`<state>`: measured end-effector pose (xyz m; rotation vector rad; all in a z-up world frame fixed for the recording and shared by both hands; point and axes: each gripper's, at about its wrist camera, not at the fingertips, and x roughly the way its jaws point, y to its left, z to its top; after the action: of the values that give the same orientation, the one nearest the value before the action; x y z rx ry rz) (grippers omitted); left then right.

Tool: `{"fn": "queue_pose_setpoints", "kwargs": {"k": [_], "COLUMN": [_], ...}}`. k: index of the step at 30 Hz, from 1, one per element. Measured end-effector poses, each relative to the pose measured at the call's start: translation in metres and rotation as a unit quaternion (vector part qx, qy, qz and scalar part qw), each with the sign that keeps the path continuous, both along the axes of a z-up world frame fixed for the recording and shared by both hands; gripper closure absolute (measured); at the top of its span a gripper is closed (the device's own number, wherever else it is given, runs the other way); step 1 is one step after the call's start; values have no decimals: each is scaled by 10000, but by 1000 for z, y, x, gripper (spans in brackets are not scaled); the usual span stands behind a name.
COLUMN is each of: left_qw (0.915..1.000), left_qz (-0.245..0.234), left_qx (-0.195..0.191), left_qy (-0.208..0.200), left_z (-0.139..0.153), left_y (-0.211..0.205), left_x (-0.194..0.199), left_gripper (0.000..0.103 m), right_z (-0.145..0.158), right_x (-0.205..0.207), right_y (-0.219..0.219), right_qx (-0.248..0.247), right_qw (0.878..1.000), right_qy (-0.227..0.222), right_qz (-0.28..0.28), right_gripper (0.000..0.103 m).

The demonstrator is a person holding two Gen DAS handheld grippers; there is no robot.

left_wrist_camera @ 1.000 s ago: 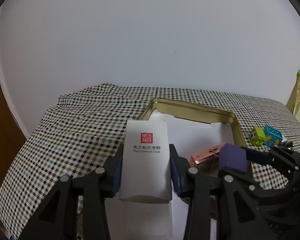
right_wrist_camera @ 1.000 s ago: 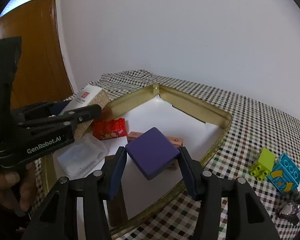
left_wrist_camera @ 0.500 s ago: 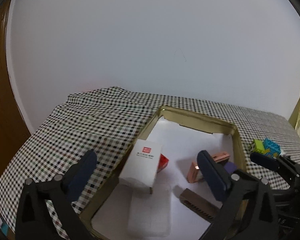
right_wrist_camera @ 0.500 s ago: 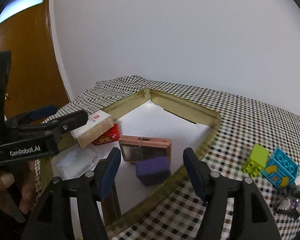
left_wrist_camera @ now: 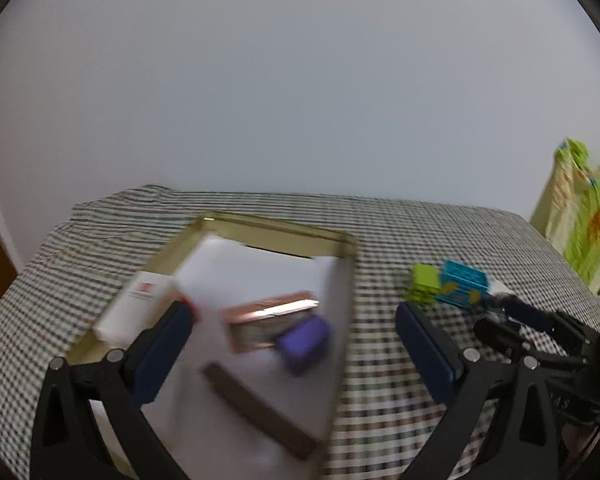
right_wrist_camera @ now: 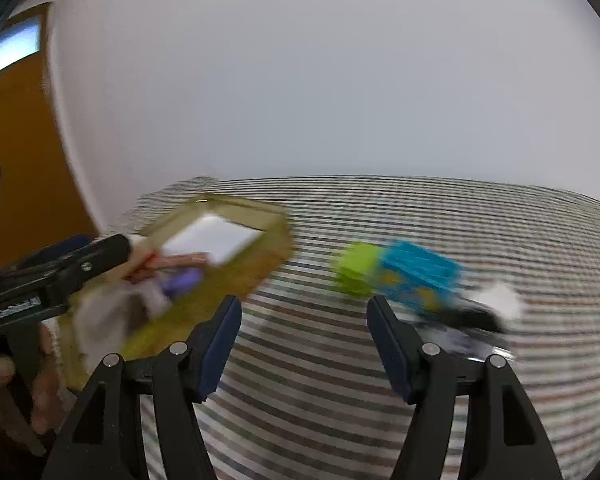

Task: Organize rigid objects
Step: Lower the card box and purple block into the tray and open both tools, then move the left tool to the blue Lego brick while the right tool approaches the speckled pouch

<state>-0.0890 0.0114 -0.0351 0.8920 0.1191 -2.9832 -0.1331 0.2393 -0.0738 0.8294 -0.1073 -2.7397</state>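
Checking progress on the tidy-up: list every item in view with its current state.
left gripper: open, empty
right gripper: open, empty
white box: in gold tray
purple block: in tray
copper case: in tray
green brick: on cloth, outside tray
blue brick: beside green brick

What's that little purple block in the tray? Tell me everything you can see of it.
The purple block is a small, boxy, matte, solid-coloured piece with soft edges; the picture is blurred, so any finer detail is lost. It lies on the white floor of the gold-rimmed tray, near the tray's right wall, tilted relative to the tray's sides. It sits right against the copper-coloured box, seemingly touching it. A dark brown bar lies in front of it, apart. No gripper holds it.
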Motion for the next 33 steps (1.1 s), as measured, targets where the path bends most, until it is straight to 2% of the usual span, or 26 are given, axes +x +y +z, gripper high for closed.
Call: {"fn": "queue_pose_setpoints", "kwargs": {"k": [5,10,14,23,29,33], "left_qw": [9992,9984,9984,9991,9989,9988], "left_qz": [-366,-427,-385,-176,-211,-255], "left_qx": [-151,-345,-333,-194,-239,-266], "left_qy": [-55,-112,-238,-327,-333,-316], "left_z": [-9,-16,-18,-26,-27,-26], "left_y": [44,69,71,61,65,68], "left_x": [-14,-28,-39,-49,-48,-45], "left_gripper": [0,0,0,0,0,0], "right_z": [-10,-17,-26,-34,-43,-44], "right_x": [1,-9,-21,-42,-60,-59], "right_y": [52,83,84,71,68,70], "right_qx": [144,-7,-88,-123,-71,-81], "right_qw": [9962,9912,9897,9886,9850,9856], "right_qy": [-134,-468,-808,-1062,-1333,-1318], "right_qz": [-852,-1239,-1179,-1059,-1090,-1058], "right_gripper": [30,29,29,29,28,30]}}
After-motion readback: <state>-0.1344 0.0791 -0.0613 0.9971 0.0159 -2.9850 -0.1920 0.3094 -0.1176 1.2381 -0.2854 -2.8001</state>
